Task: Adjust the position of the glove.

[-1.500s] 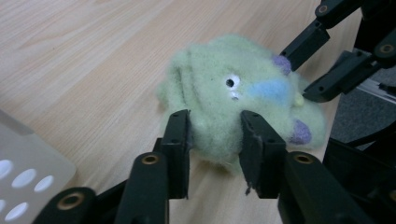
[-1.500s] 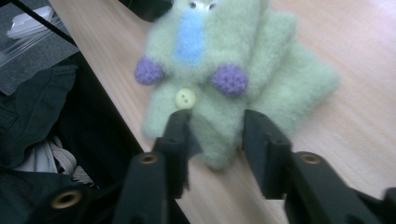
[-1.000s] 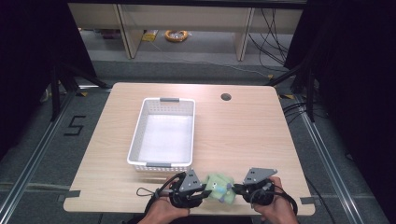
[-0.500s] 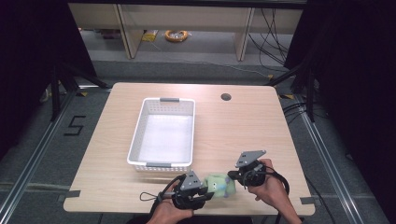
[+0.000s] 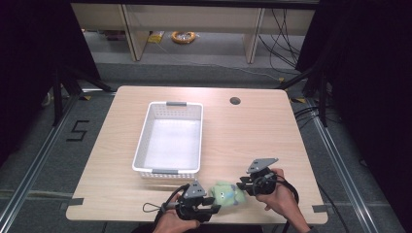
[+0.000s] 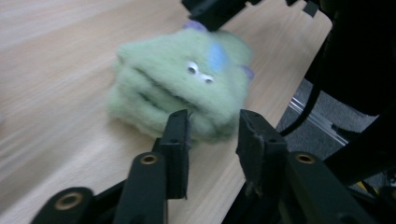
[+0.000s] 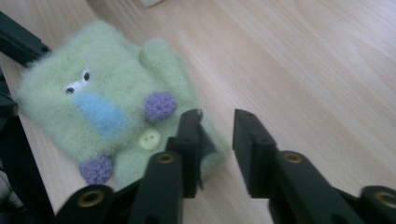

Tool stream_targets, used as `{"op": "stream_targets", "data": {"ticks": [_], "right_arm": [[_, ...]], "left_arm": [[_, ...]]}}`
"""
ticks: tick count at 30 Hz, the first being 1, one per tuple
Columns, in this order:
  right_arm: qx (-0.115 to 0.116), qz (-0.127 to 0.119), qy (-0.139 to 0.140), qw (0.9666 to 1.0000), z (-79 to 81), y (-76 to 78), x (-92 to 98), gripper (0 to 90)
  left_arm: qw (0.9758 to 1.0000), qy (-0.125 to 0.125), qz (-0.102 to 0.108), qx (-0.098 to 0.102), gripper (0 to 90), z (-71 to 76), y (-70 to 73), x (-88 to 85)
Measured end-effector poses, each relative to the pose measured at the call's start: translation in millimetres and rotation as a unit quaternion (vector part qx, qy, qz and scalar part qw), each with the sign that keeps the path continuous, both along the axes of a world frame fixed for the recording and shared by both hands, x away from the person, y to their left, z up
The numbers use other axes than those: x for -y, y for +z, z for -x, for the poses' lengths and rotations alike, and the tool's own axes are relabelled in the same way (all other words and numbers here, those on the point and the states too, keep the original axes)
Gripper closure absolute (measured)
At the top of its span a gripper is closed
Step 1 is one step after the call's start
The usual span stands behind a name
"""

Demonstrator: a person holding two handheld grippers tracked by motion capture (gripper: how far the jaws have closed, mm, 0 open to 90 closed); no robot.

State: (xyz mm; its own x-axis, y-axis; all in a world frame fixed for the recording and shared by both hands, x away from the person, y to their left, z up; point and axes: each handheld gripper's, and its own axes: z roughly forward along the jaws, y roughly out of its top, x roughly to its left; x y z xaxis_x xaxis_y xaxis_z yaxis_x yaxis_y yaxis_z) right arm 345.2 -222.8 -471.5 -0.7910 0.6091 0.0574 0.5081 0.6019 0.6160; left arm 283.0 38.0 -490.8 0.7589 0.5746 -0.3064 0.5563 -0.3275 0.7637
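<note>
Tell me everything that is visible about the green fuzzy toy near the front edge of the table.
The green fuzzy toy looks like soft knitted wool. It has two small eyes, a light blue patch, purple bobbles and a pale button. It lies flat on the wooden table, near the front edge, in front of the white basket and outside it. It sits between the left gripper and the right gripper; both have their jaws apart at its edges, not clamped.

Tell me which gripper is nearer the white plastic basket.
Left. The left gripper sits just below the near rim of the white plastic basket, beside the fuzzy green plush toy. The right gripper lies beyond the toy, farther off to the basket's right.
</note>
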Motion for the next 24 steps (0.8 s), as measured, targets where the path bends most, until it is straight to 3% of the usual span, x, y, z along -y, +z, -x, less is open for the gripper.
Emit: {"op": "stream_targets", "data": {"ticks": [1,2,5,8,9,10,11,16,17,18,19,21,24], "right_arm": [[0.0,-0.019,-0.02,0.9996,1.9,0.9,2.7,63.3],[0.007,-0.023,-0.02,0.9995,1.8,1.3,5.2,61.7],[-0.012,-0.06,-0.052,0.9968,9.5,5.7,12.4,56.5],[-0.013,-0.057,-0.057,0.9966,15.6,6.1,17.6,52.3],[-0.017,-0.073,-0.068,0.9949,17.9,4.0,16.8,52.0],[-0.029,-0.067,-0.071,0.9947,20.6,4.7,18.8,50.3],[-0.04,-0.077,-0.085,0.9926,23.7,3.7,18.1,49.1],[-0.05,-0.084,-0.096,0.9905,24.7,-1.7,19.9,46.1],[-0.039,-0.099,-0.105,0.9888,24.7,-5.9,17.2,45.8],[-0.053,-0.083,-0.098,0.9903,24.5,-4.5,17.5,45.6],[-0.051,-0.09,-0.1,0.9895,24.2,-7.5,14.7,45.6],[-0.057,-0.081,-0.098,0.9902,23.7,-8.4,12.3,45.5],[-0.065,-0.078,-0.095,0.9903,21.0,-13.6,9.0,45.9]], "left_arm": [[1.0,0.005,0.004,-0.003,55.5,-1.1,1.5,-3.1],[0.9999,0.013,0.01,-0.002,54.3,-2.6,3.0,-7.0],[0.9992,0.036,0.014,0.0,50.5,-7.5,7.3,-20.9],[0.9984,0.053,0.02,-0.007,50.0,-10.5,6.2,-27.2],[0.9982,0.055,0.019,-0.011,49.8,-11.0,5.5,-27.4],[0.9983,0.054,0.016,-0.015,49.1,-11.5,4.9,-27.2],[0.9981,0.056,0.019,-0.018,48.3,-11.7,3.8,-25.5],[0.9977,0.057,0.012,-0.036,45.7,-12.2,-1.5,-17.7],[0.9979,0.048,0.009,-0.043,45.6,-13.2,-2.4,-16.8],[0.9974,0.049,0.016,-0.05,46.3,-13.4,-4.1,-13.3],[0.9971,0.052,0.014,-0.055,47.9,-13.3,-4.1,-11.8],[0.9968,0.042,0.02,-0.064,47.9,-14.9,-4.9,-8.0],[0.9969,0.043,0.017,-0.064,48.1,-19.0,-6.9,-2.3]]}}
